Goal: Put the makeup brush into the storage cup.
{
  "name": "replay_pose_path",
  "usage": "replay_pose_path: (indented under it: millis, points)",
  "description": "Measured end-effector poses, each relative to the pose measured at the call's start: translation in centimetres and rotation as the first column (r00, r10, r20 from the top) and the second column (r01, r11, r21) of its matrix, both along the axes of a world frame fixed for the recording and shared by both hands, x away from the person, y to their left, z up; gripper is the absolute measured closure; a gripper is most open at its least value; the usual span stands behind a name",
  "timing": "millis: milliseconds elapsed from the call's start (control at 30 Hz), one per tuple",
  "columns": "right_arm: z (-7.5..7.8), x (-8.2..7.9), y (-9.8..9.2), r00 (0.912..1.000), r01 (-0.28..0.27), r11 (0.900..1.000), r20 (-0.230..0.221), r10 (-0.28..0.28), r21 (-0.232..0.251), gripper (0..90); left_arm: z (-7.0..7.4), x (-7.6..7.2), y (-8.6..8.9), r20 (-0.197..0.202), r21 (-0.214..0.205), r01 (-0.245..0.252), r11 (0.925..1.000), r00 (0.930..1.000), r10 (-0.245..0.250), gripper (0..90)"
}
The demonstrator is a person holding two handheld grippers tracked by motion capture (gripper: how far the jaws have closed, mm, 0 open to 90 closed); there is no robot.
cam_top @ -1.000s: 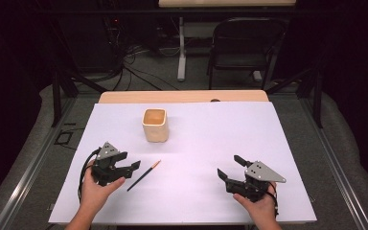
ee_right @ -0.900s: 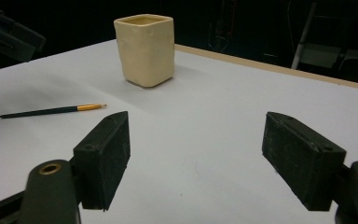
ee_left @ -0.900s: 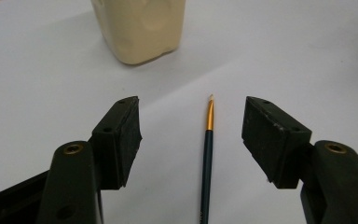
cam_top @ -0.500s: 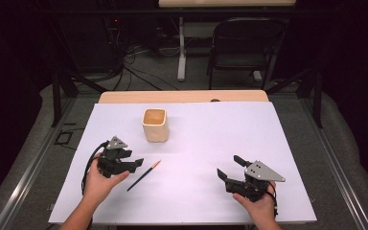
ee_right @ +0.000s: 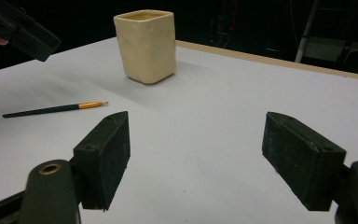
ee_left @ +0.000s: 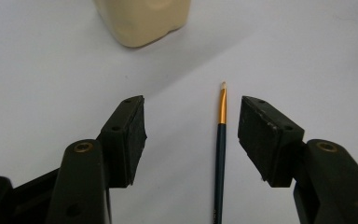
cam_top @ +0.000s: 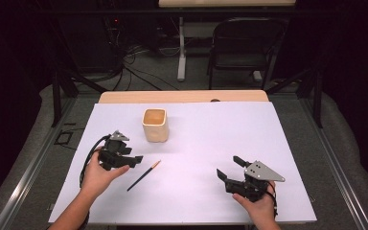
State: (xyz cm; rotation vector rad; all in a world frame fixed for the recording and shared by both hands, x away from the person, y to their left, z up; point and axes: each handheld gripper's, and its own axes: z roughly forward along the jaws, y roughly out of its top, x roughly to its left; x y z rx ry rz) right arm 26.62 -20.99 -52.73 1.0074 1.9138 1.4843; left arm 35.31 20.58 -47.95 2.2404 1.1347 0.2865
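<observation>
Brush [ee_left: 220, 154] lies flat on table [cam_top: 201, 191] near cup [cam_top: 155, 124], between left gripper [ee_left: 191, 135] pads, jaws just closing, no contact; lined up to pinch. Right gripper [ee_right: 196, 154] released, parked aside.

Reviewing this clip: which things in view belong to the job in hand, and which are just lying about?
In the job:
- paintbrush, lying flat on the white sheet between the open left tongs, untouched
- cream cup, upright just beyond the brush

Lying about:
- right tongs, open, resting apart on the white sheet
- black chair behind the table
- floor cables
</observation>
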Motion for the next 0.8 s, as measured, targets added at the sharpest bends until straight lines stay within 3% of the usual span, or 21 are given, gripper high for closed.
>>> replay_pose_path:
  millis: [400,800]
  points:
    - [-0.1,0.0,0.1,1.0,-0.002,1.0,-0.005,0.002,-0.001,23.3,0.4,1.0,-0.6,-0.044,0.059,0.01,0.9982,0.999,-0.007,42.4]
    - [-0.1,0.1,0.1,1.0,-0.003,1.0,-0.006,0.003,-0.001,23.4,1.0,1.3,-1.4,-0.049,0.085,0.023,0.9961,0.9986,-0.019,43.9]
